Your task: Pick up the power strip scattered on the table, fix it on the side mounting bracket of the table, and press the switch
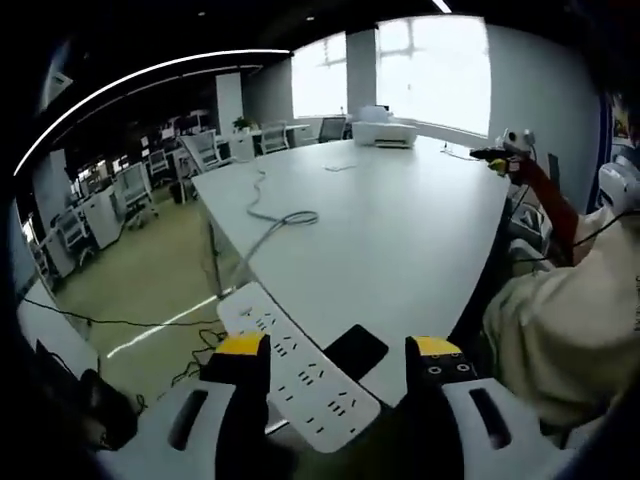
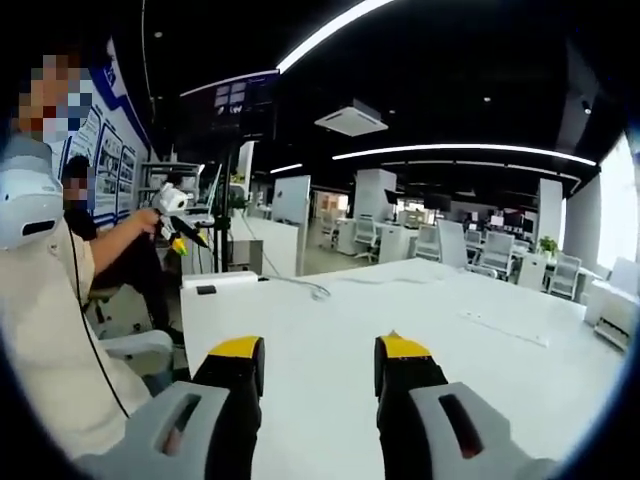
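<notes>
A long white power strip lies along the near left edge of the white table, one end behind my left jaw. Its grey cable loops away across the tabletop. My left gripper hovers just short of the strip, open, with nothing held. In the right gripper view the strip is a white bar at the table's far left end, and the cable runs from it. My right gripper is open over bare tabletop, well short of the strip.
A flat black object lies beside the strip at the table corner. A person in beige sits close on the right. Another person holds a gripper farther back. A white box stands at the table's far end. Office chairs and desks stand beyond.
</notes>
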A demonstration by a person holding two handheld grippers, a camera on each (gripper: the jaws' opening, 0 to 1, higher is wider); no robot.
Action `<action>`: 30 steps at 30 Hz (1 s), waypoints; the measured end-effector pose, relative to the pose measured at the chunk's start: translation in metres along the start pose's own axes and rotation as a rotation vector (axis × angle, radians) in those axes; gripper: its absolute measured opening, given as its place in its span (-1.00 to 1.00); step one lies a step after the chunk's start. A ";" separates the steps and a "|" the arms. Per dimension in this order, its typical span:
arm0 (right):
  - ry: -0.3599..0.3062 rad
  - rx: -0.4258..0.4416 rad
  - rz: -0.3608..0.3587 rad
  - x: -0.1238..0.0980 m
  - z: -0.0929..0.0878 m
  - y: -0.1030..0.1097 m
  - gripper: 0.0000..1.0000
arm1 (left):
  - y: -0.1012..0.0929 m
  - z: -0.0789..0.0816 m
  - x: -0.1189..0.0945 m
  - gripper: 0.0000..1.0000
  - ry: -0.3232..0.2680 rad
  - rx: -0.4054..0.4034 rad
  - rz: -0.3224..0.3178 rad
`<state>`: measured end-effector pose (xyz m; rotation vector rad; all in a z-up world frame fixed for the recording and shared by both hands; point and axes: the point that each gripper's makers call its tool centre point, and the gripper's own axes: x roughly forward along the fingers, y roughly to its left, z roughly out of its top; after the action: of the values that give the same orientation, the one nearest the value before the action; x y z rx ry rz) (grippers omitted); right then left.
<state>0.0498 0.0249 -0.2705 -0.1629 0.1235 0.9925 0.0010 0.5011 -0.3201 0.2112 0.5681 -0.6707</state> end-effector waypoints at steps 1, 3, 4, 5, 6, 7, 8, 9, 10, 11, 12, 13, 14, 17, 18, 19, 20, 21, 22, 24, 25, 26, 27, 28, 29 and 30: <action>0.000 0.000 -0.001 0.000 0.000 0.000 -0.20 | 0.001 -0.002 0.000 0.17 0.005 -0.001 -0.003; -0.001 0.001 -0.003 0.000 0.000 -0.001 -0.21 | 0.004 -0.005 0.000 0.16 0.014 -0.002 -0.008; -0.001 0.000 -0.003 0.000 0.000 -0.002 -0.21 | 0.006 -0.006 -0.001 0.14 0.019 -0.001 -0.006; -0.001 0.001 -0.004 0.000 0.000 -0.002 -0.21 | 0.008 -0.008 -0.001 0.13 0.032 -0.001 -0.006; -0.002 0.001 -0.005 -0.001 0.000 -0.002 -0.21 | 0.009 -0.011 -0.001 0.12 0.044 -0.001 -0.007; -0.003 0.001 -0.006 -0.001 0.001 -0.003 -0.21 | 0.011 -0.013 -0.001 0.12 0.057 0.000 -0.008; -0.004 0.002 -0.007 0.000 0.001 -0.003 -0.21 | 0.011 -0.016 -0.001 0.13 0.077 -0.004 -0.017; -0.004 0.002 -0.006 0.000 0.001 -0.003 -0.21 | 0.011 -0.020 0.000 0.13 0.095 0.001 -0.022; -0.004 0.002 -0.006 0.000 0.000 -0.003 -0.21 | 0.012 -0.023 0.001 0.13 0.113 0.006 -0.026; -0.003 0.003 -0.006 0.001 0.000 -0.003 -0.21 | 0.012 -0.027 0.001 0.13 0.131 0.010 -0.031; -0.003 0.003 -0.005 0.001 0.000 -0.002 -0.21 | 0.013 -0.031 0.002 0.14 0.151 0.012 -0.035; -0.002 0.003 -0.005 0.001 0.000 -0.002 -0.21 | 0.014 -0.033 0.003 0.14 0.162 0.015 -0.035; -0.001 0.003 -0.005 0.002 -0.001 -0.002 -0.21 | 0.015 -0.035 0.004 0.14 0.173 0.018 -0.035; -0.002 0.003 -0.006 0.002 0.000 -0.003 -0.21 | 0.022 -0.044 0.005 0.14 0.210 0.011 -0.029; -0.002 0.003 -0.007 0.002 0.000 -0.003 -0.21 | 0.023 -0.046 0.005 0.13 0.215 0.005 -0.029; -0.001 0.002 -0.008 0.001 0.000 -0.003 -0.21 | 0.024 -0.047 0.005 0.13 0.214 0.000 -0.030; -0.001 0.002 -0.009 0.001 0.000 -0.003 -0.21 | 0.024 -0.046 0.005 0.12 0.206 -0.009 -0.036; -0.001 0.002 -0.009 0.001 0.000 -0.003 -0.21 | 0.024 -0.046 0.005 0.10 0.202 -0.016 -0.037; 0.000 0.002 -0.009 0.001 0.000 -0.003 -0.22 | 0.024 -0.045 0.006 0.10 0.197 -0.022 -0.037; 0.003 0.001 -0.010 0.001 -0.001 -0.003 -0.22 | 0.025 -0.048 0.007 0.09 0.204 -0.018 -0.041; 0.005 0.001 -0.011 0.001 -0.001 -0.003 -0.22 | 0.025 -0.049 0.008 0.09 0.213 -0.013 -0.043; 0.005 0.002 -0.011 0.001 -0.001 -0.003 -0.22 | 0.024 -0.051 0.009 0.09 0.223 -0.008 -0.045; 0.006 0.002 -0.010 0.001 -0.001 -0.003 -0.22 | 0.024 -0.053 0.009 0.09 0.232 -0.005 -0.048; 0.006 0.002 -0.011 0.001 -0.001 -0.003 -0.22 | 0.024 -0.054 0.010 0.09 0.240 -0.002 -0.049; 0.005 0.002 -0.012 0.001 -0.001 -0.003 -0.22 | 0.024 -0.055 0.011 0.09 0.247 0.002 -0.050; 0.005 0.003 -0.012 0.001 -0.002 -0.003 -0.22 | 0.024 -0.055 0.012 0.08 0.253 0.005 -0.051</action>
<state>0.0533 0.0239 -0.2721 -0.1631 0.1290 0.9804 -0.0001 0.5331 -0.3724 0.2895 0.8165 -0.6994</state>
